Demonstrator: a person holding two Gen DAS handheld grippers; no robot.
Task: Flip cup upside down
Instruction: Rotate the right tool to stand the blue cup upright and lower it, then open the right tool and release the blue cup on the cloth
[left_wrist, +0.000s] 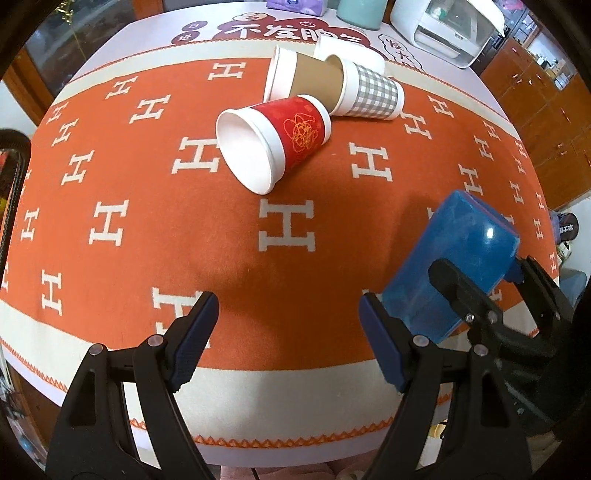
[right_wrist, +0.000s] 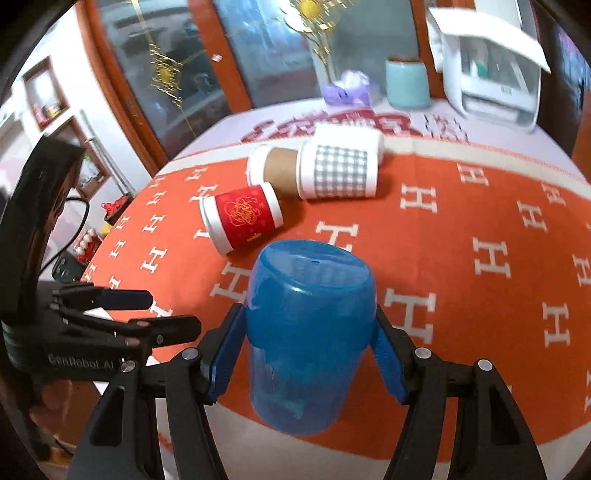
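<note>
A translucent blue plastic cup (right_wrist: 308, 332) is clamped between the blue pads of my right gripper (right_wrist: 308, 354), held above the orange cloth with its closed base pointing up and away. In the left wrist view the same cup (left_wrist: 454, 258) shows at the right, tilted, with the right gripper's black fingers (left_wrist: 461, 291) around it. My left gripper (left_wrist: 288, 343) is open and empty over the near part of the cloth; it also shows at the left of the right wrist view (right_wrist: 147, 314).
Three paper cups lie on their sides further back on the orange H-pattern cloth (left_wrist: 147, 221): a red one (left_wrist: 273, 142), a brown one (left_wrist: 303, 79) and a grey checked one (left_wrist: 373, 92). A teal jar (right_wrist: 406, 83), tissue pack (right_wrist: 349, 90) and white appliance (right_wrist: 491, 74) stand at the table's far edge.
</note>
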